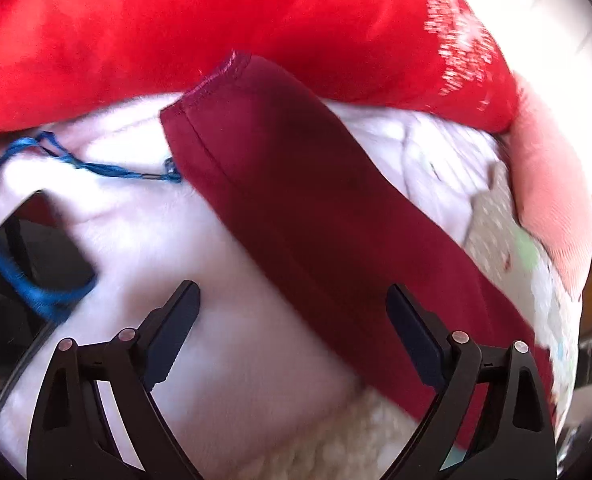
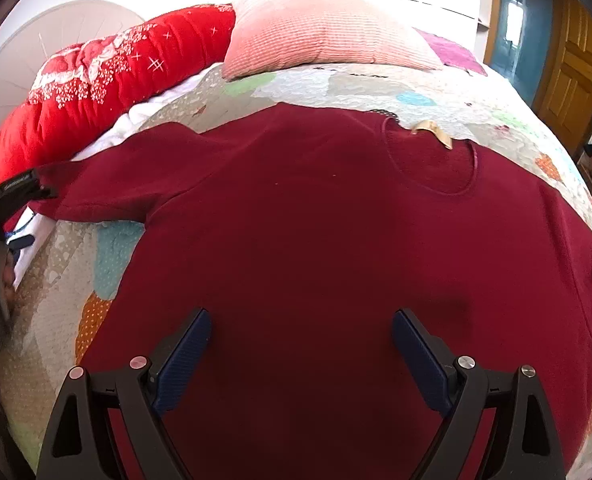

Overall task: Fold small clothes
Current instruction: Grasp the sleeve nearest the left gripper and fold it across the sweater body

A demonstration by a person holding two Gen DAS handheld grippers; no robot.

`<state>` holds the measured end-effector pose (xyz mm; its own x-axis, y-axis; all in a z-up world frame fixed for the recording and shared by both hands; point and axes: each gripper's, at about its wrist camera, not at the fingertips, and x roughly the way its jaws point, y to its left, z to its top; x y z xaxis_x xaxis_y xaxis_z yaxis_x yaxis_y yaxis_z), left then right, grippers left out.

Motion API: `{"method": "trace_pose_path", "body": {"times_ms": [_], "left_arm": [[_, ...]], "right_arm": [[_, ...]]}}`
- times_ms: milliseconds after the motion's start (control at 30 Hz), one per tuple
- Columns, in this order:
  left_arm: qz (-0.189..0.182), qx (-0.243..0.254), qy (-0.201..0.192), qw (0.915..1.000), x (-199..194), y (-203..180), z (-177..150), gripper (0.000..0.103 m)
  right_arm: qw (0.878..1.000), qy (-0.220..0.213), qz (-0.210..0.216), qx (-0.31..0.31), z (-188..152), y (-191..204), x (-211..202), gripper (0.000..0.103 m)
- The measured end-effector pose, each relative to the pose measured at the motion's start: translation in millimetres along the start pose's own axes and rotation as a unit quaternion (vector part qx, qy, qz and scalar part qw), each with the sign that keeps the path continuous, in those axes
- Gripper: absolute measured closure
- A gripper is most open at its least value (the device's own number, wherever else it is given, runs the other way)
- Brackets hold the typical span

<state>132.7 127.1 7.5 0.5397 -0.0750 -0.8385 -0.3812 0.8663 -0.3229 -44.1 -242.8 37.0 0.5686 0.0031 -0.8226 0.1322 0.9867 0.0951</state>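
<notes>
A bed with a patchwork quilt [image 2: 336,88] is carrying a maroon sweater [image 2: 316,240], lying flat and unfolded across the middle. No fold is showing; all folds are remaining. The left gripper [image 1: 291,320] is hovering, jaws apart, over the sleeve [image 1: 296,184] at the quilt's left edge; the right gripper [image 2: 300,344] is standing apart, empty, above the body.

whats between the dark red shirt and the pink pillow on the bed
In the right wrist view, only a bare strip of the patchwork quilt lies between the dark red shirt and the pink pillow.
</notes>
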Motion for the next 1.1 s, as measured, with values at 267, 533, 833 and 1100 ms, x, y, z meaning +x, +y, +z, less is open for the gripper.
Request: {"method": "trace_pose_path", "body": {"times_ms": [267, 533, 833, 1100], "left_arm": [[-0.036, 0.017, -0.016, 0.9991, 7, -13, 17, 0.095], [-0.215, 0.17, -0.089, 0.9575, -107, -125, -40, 0.096], [-0.268, 0.338, 0.044, 0.9013, -65, -239, -183, 0.095], [-0.286, 0.389, 0.121, 0.8675, -64, -239, -214, 0.039]], "right_arm": [[1.0, 0.001, 0.009, -0.005, 13, 8, 11, 0.013], [0.999, -0.017, -0.006, 0.032, 18, -31, -4, 0.013], [0.993, -0.02, -0.059, 0.096, 17, -104, -21, 0.012], [0.99, -0.021, -0.057, 0.13, 9, -134, -30, 0.012]]}}
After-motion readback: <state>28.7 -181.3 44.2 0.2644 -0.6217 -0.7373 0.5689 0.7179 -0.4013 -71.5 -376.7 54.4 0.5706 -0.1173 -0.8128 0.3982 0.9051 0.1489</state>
